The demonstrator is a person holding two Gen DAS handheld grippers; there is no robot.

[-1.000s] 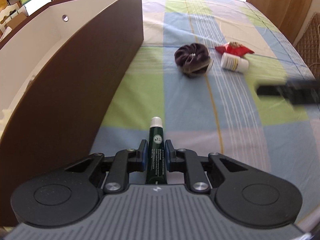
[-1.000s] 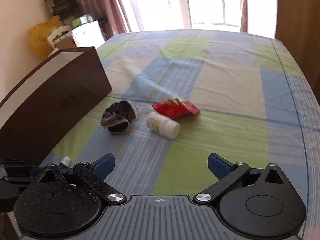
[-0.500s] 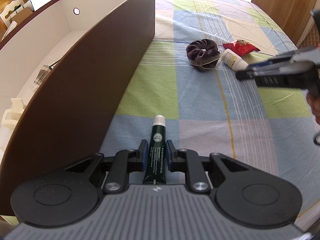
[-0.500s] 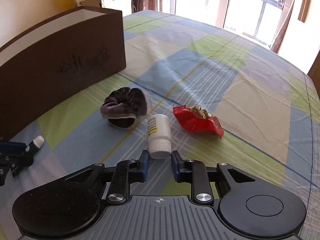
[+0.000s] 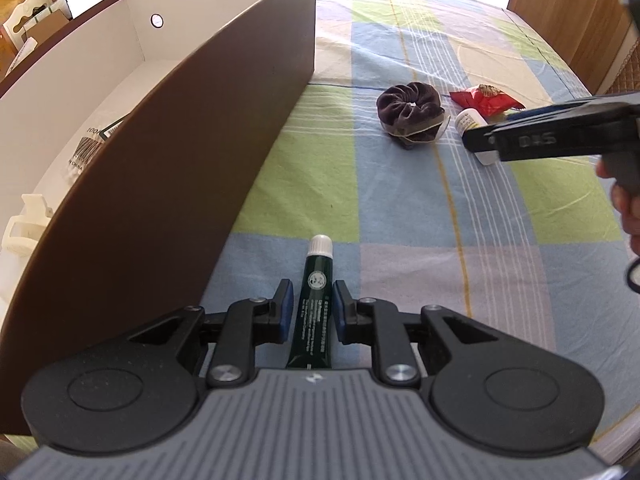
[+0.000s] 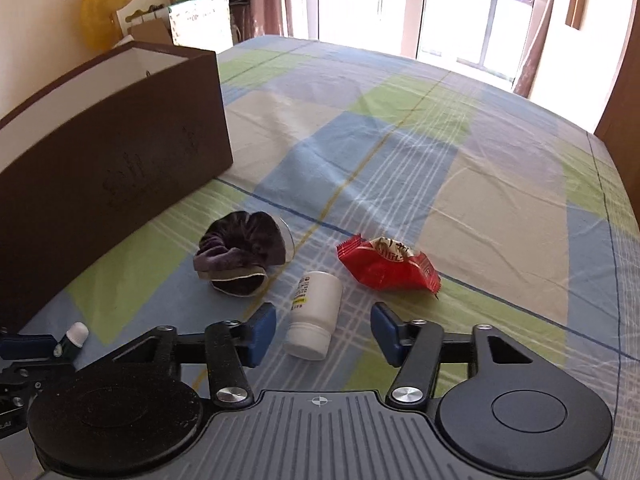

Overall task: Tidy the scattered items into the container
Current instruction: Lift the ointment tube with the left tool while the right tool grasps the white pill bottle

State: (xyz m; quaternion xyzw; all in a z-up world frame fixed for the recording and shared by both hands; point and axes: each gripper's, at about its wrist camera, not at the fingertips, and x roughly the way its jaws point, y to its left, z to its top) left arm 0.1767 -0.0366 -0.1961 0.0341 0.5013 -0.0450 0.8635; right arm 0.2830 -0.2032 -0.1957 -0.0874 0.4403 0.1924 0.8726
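A dark green tube (image 5: 314, 300) with a white cap is held in my left gripper (image 5: 310, 308), which is shut on it beside the brown box (image 5: 180, 168). The box's white inside shows at the left. My right gripper (image 6: 324, 332) is open, its blue pads on either side of the cap end of a white bottle (image 6: 314, 316) lying on the checked cloth. A purple scrunchie (image 6: 244, 252) lies just left of the bottle and a red snack packet (image 6: 388, 266) just right. In the left wrist view the right gripper (image 5: 540, 136) partly hides the bottle (image 5: 472, 120).
Inside the box lie a white plastic piece (image 5: 28, 224) and a barcode label (image 5: 86, 148). A wooden panel (image 5: 568, 20) stands at the far right. Cardboard boxes and a yellow bag (image 6: 96, 20) sit beyond the bed's left side. A hand (image 5: 628, 208) holds the right gripper.
My left gripper has risen with the tube, so more of the box's inside shows. My right gripper moved forward to the bottle and its jaws now stand wider, on both sides of it.
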